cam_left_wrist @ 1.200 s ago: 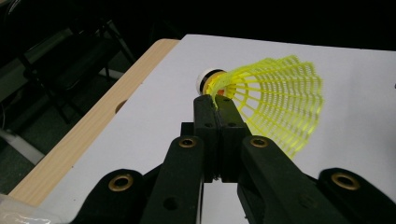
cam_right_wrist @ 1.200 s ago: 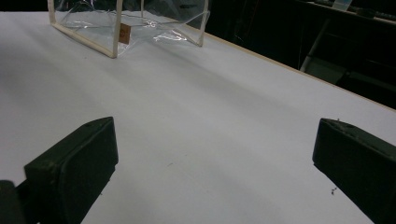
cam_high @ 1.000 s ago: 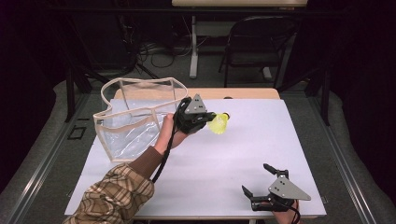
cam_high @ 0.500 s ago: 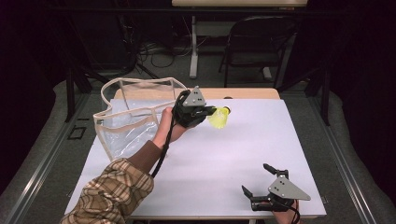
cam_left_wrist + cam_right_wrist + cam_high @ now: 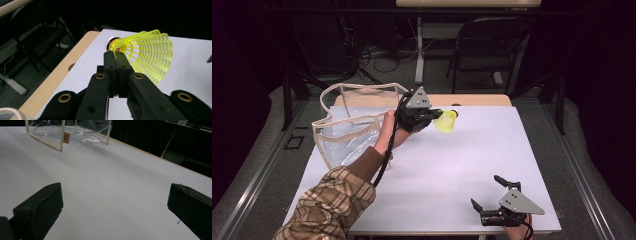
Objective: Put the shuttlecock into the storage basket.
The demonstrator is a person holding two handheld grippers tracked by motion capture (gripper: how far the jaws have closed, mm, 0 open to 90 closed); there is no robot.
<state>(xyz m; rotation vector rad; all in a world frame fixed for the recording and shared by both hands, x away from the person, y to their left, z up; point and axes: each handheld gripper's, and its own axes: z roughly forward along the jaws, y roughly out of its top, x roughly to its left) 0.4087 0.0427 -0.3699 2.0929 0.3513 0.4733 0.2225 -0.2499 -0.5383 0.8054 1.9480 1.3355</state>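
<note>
A white rectangular table top (image 5: 452, 180) with a pale wooden edge strip at its far side carries everything. On its far left corner stands a clear plastic bag with cream fabric trim (image 5: 347, 127), open at the top and crumpled; in the right gripper view a small brown tag (image 5: 66, 137) sits on one of its trim strips, and any writing on it is too small to read.

The left gripper (image 5: 432, 116), held in a hand with a plaid sleeve, is just beside the bag on the side away from the table's left edge, raised above the table top near its far edge. Its jaws are clenched on a yellow plastic shuttlecock with a net-like skirt and a white rounded cap (image 5: 145, 53). In the left gripper view the jaw tips pinch the skirt's rim close to the cap, where a dark band rings the white cap; the cap points beyond the tips towards the wooden strip, and the skirt fans out to one side of the jaws. No lettering shows on the shuttlecock.

The right gripper (image 5: 492, 195) rests low at the table top's near edge, well apart from the bag, its jaws spread wide with nothing between them.
</note>
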